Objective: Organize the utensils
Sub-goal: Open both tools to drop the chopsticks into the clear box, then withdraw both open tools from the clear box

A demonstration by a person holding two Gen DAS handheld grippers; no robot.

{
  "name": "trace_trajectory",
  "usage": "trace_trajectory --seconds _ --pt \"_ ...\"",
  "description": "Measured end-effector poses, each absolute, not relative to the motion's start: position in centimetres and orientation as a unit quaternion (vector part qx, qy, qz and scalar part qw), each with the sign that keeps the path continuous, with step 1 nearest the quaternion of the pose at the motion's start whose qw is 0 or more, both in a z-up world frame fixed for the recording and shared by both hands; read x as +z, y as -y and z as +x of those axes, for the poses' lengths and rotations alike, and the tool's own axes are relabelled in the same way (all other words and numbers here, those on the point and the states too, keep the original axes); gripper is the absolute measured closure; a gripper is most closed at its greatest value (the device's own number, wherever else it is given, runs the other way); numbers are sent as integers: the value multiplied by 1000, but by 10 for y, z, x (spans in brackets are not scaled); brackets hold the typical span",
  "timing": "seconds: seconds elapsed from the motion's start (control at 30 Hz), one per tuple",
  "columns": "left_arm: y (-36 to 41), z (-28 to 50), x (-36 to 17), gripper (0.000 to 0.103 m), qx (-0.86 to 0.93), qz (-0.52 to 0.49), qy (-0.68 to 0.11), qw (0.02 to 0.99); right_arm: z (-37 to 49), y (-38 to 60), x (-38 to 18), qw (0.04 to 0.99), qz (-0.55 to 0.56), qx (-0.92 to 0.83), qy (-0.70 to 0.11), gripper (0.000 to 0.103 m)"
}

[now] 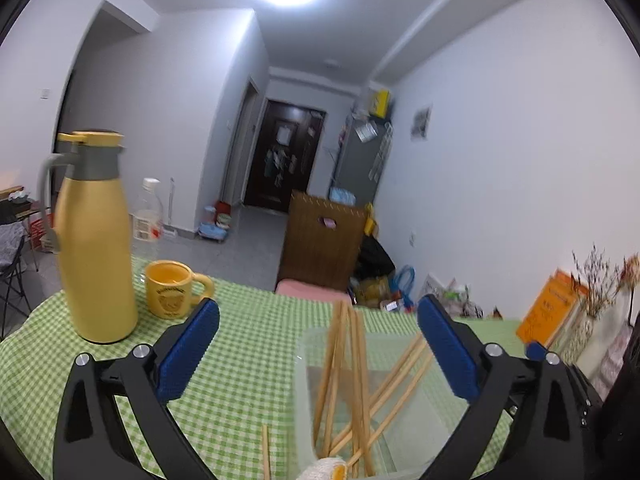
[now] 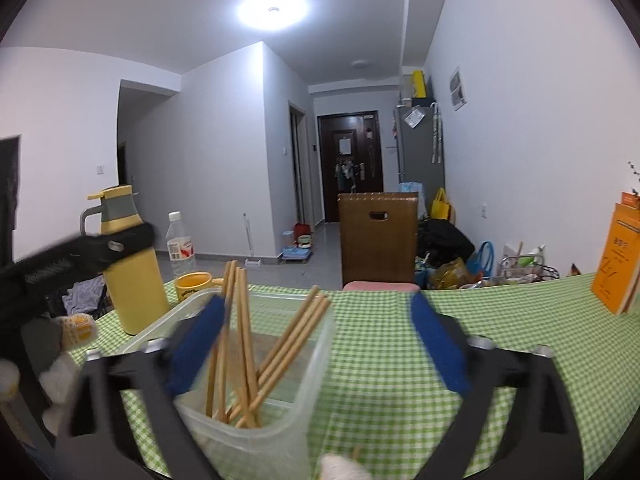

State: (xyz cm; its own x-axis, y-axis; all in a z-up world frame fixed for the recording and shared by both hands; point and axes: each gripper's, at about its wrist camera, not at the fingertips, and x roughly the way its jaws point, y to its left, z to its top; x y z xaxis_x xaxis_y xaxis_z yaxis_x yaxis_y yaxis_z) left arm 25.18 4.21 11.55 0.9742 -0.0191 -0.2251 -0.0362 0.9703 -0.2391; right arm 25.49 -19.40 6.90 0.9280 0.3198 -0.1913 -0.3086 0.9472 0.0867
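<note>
Chopsticks [image 1: 352, 384] lean bundled in the clear plastic container [image 1: 308, 392] on my green checked tablecloth [image 1: 248, 360], between the spread blue pads of my left gripper [image 1: 318, 344]. My right gripper [image 2: 320, 348], jaws wide and empty, points nearly level, its left pad [image 2: 196, 344] overlapping the sticks.

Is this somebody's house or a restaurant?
Most likely somebody's home, at a dining table. A green checked tablecloth holds a yellow thermos, a mug and a clear box of chopsticks, with a fridge and front door down the hall.
</note>
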Motion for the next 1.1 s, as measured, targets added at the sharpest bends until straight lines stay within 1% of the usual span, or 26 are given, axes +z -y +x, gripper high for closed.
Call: trace_trajectory --seconds 0.2,0.67,1.1 --pt "-48 231 119 7 25 -111 -101 988 244 199 69 983 20 146 -112 8" --pt "-52 192 116 7 41 -109 -111 987 215 203 67 982 15 135 -134 8" --pt "-64 151 100 7 51 -103 -125 985 180 220 45 976 5 121 -181 8"
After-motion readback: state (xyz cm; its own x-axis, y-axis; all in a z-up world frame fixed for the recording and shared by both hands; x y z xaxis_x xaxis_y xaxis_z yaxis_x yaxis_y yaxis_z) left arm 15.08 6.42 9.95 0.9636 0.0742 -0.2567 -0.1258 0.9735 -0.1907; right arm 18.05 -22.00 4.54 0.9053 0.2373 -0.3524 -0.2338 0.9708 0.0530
